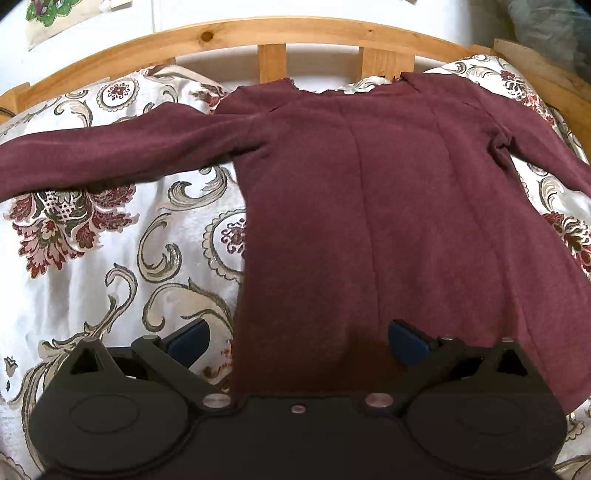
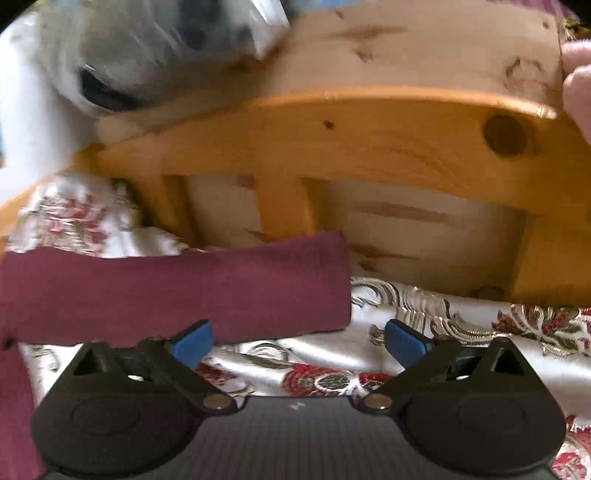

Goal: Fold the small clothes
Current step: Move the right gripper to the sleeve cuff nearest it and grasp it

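Lying flat on a white bedspread with red flowers and grey-green scrolls, the small dark-red long-sleeved knit top is spread out with its neckline toward the curved pine headboard with upright slats. One sleeve reaches far out to the left in the left wrist view, and the other sleeve goes off to the right edge. The body of the top has two soft lengthwise creases.

The left tongs hang at the lower hem of the top, wide open — the blue pad on the right is over the dark-red cloth, and the other blue pad is over the bedspread just beside the left edge of the top. They have hold of nothing, as far as the view shows; whether they touch the cloth I cannot tell.

In the right wrist view, which is blurred, the right tongs are also wide open and grip nothing. The sleeve of the top lies across the bedspread just in front of them, its cuff end pointing right and stopping near the middle of the view. The left blue pad is at the lower edge of this sleeve. Behind stands the pine headboard, and above it a blurred white and dark soft thing that I cannot identify.
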`<state>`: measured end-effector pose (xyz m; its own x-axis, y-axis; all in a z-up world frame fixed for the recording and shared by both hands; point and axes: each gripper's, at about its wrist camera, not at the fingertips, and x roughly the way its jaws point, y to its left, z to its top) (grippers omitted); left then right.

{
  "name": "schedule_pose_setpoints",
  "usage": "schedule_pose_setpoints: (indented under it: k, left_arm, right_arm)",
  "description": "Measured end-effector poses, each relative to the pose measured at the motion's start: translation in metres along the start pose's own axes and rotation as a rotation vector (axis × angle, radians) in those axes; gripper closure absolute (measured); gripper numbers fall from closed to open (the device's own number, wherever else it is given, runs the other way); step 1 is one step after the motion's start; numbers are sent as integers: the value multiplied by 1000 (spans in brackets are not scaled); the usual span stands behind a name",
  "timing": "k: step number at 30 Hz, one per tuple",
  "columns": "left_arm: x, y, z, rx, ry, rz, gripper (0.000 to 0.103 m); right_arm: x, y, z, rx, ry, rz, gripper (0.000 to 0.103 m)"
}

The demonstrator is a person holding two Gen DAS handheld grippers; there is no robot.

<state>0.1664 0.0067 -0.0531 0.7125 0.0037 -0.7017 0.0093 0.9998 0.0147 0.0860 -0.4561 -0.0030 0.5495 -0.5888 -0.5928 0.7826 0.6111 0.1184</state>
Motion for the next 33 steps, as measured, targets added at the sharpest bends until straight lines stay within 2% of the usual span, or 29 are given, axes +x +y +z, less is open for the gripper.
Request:
schedule_pose_setpoints:
  k: [7,10,13,14,16,17,20,27,30,33]
  left_arm:
    - [1,0,0,10,17,5,1]
    - [2,1,0,8,20,1,1]
    - [2,2,-1,-1,27,0,1]
    - [2,3,-1,-4,28,-3,1]
    - [2,3,-1,-5,29,-6,1]
    - [2,3,-1,-6,28,-7,1]
    - [1,3,0,0,26,-1,1]
    - [-4,8,2,4,16,18,1]
    - [-7,12,5,5,5,30,1]
    - [-10,17,9,-4,-10,39,1]
  right_arm:
    - [19,10,4,-3,11,-3,14]
    - [23,11,5,27,23,-11,24]
    - [24,13,5,35,16,-24,37]
    - [23,14,5,33,14,-27,45]
    - [24,15,6,35,12,-32,67]
    - [24,15,7,35,11,-34,82]
    - [16,16,5,31,-16,-29,96]
    - [-25,48,11,-120,-189,-3,98]
    - [-48,73,17,-205,-262,49,99]
    - [-76,110,20,-320,-364,147,99]
